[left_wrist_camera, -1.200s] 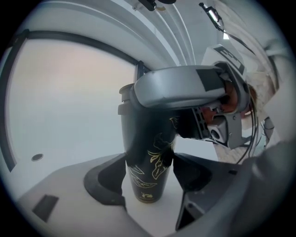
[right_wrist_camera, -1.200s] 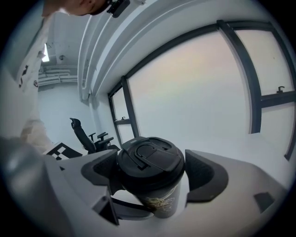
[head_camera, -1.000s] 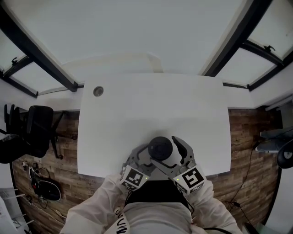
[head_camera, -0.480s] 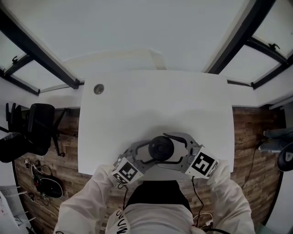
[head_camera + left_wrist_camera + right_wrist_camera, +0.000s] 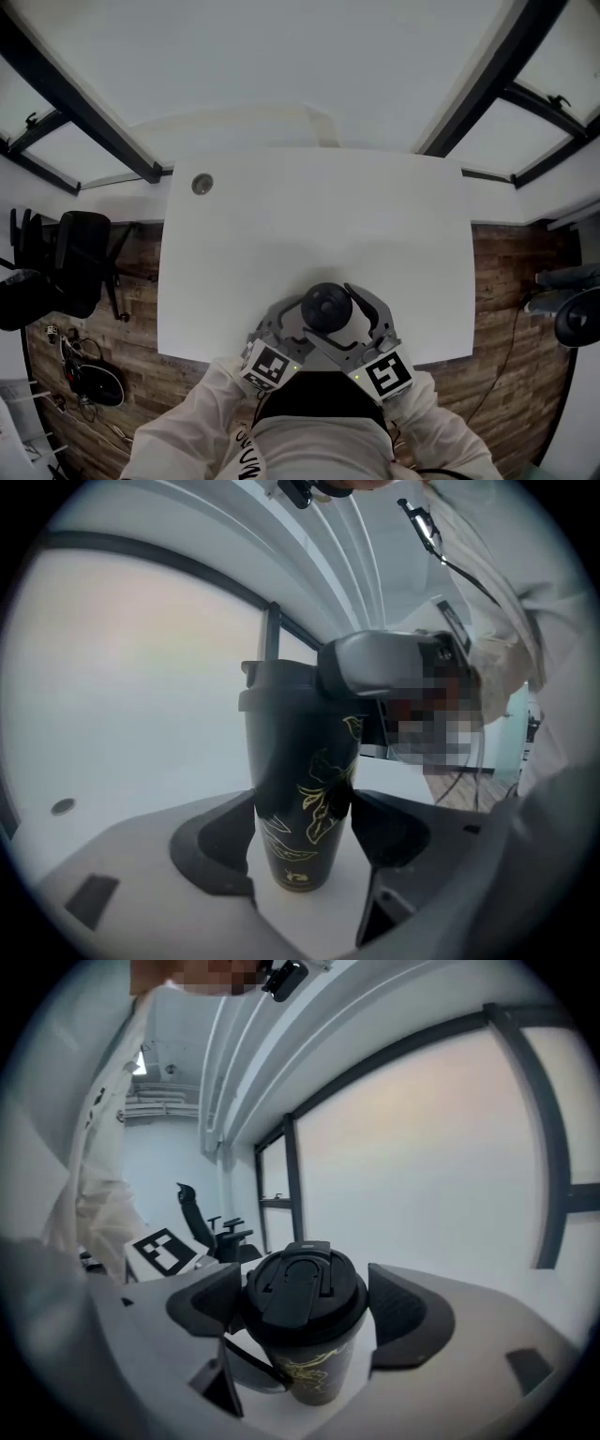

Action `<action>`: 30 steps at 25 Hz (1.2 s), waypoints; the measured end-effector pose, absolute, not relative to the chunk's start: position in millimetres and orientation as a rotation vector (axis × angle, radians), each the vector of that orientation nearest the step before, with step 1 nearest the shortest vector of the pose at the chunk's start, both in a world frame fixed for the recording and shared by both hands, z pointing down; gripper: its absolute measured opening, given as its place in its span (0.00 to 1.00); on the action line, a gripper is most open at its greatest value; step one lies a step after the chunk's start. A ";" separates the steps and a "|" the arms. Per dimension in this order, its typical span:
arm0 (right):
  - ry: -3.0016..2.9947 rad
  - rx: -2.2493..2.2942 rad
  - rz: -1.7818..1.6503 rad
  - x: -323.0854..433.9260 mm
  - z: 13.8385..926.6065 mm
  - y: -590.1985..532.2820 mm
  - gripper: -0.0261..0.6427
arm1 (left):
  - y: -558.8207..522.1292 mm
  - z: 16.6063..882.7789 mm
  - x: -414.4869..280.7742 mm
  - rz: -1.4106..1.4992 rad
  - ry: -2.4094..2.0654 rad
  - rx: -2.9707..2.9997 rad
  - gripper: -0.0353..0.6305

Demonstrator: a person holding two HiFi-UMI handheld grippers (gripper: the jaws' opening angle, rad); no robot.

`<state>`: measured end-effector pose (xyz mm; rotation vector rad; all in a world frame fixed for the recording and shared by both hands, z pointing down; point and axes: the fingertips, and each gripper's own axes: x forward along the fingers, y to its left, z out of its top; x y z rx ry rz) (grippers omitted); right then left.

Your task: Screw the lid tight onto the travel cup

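Black travel cup (image 5: 300, 799): upright on white table (image 5: 309, 216), near front edge; gold leaf drawing, tiny gold mark low down, unreadable.
Lid (image 5: 305, 1293): black, flip tab, on cup.
Left gripper (image 5: 302, 841): clamped on cup body.
Right gripper (image 5: 307, 1309): clenched on lid rim.

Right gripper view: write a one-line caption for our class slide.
Right hand-held gripper clamps the black lid atop the gold-patterned travel cup.

- Left gripper (image 5: 302, 834): jaws pressed against both sides of the black, gold-leafed travel cup (image 5: 295, 752).
- Right gripper (image 5: 302, 1309): jaws clamp the round black plastic lid (image 5: 302, 1283).
- White-sleeved forearms (image 5: 183, 427) angle inward.
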<state>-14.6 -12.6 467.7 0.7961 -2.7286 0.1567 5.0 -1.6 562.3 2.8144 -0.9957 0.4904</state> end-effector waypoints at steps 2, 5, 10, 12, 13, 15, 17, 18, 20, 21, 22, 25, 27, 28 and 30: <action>-2.702 0.967 0.190 -13.8 465.9 -14.1 0.70 | -1.0 562.9 5.4 0.463 -1.070 2.782 0.54; -2.670 1.139 0.227 -11.2 464.1 -16.0 0.70 | -1.1 562.9 6.8 0.440 -1.163 2.738 0.54; -2.608 1.331 0.235 -7.3 462.7 -17.4 0.70 | -1.2 562.5 8.3 0.401 -1.315 2.660 0.54; -2.586 1.394 0.262 -6.0 462.9 -17.5 0.70 | -0.9 562.4 9.0 0.389 -1.345 2.641 0.54; -2.587 1.400 0.272 -5.7 463.3 -17.5 0.70 | -0.9 562.6 9.1 0.385 -1.342 2.641 0.54; -2.616 1.362 0.284 -6.3 463.6 -17.9 0.70 | -1.3 562.8 9.0 0.383 -1.316 2.654 0.54; -2.671 1.285 0.297 -7.5 460.8 -17.7 0.70 | -1.5 562.1 8.9 0.388 -1.277 2.674 0.54; -2.707 1.243 0.306 -7.9 457.6 -17.3 0.70 | -1.8 561.8 8.2 0.390 -1.254 2.685 0.54; -2.784 1.131 0.298 -7.9 449.6 -15.5 0.70 | -3.4 561.6 6.0 0.392 -1.190 2.709 0.54; -2.820 1.050 0.277 -7.9 446.1 -13.6 0.70 | -4.6 561.5 5.2 0.395 -1.147 2.724 0.54; -2.851 0.947 0.257 -7.8 443.9 -11.2 0.70 | -6.1 561.1 4.9 0.399 -1.096 2.740 0.54; -2.867 0.557 0.189 -7.0 450.5 -3.4 0.70 | -10.9 559.3 4.4 0.410 -0.939 2.781 0.54; -2.823 0.375 0.147 -4.2 459.0 -3.3 0.70 | -9.8 559.0 3.3 0.419 -0.850 2.795 0.54; -2.803 0.327 0.145 -2.5 462.1 -6.3 0.70 | -9.3 558.8 2.7 0.422 -0.815 2.802 0.54; -2.778 0.257 0.155 -2.4 465.2 -14.8 0.70 | -10.7 557.6 2.5 0.429 -0.762 2.825 0.54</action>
